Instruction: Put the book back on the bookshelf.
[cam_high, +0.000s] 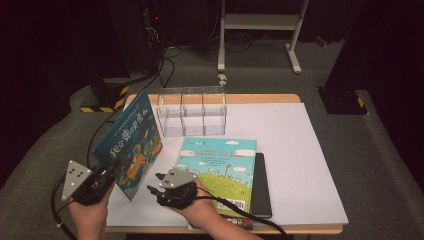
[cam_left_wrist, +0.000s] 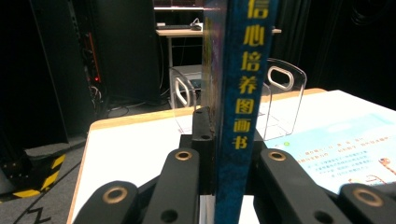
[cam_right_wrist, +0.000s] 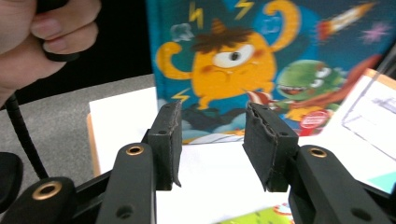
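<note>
White-covered bench (cam_high: 300, 150): left gripper (cam_high: 107, 182) fingers clamped on blue hardcover picture book (cam_high: 131, 142), held upright at left edge. Right gripper (cam_high: 156, 182) fingers apart, empty, just beside it.

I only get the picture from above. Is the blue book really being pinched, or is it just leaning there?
Observer: It is pinched. In the left gripper view the left gripper has its jaws shut on the blue book, squeezing it at the spine edge.
Operator: What's drawn on its cover?
Observer: The right gripper view shows an orange one-eyed monster on the cover, with a green creature beside it.
Operator: Is the other pincher grabbing something too?
Observer: No. The right gripper has its jaws apart with nothing between them, pointing at the book's cover.
Operator: Is the see-through box far away?
Observer: The clear organizer stands just behind the book in the left gripper view.
</note>
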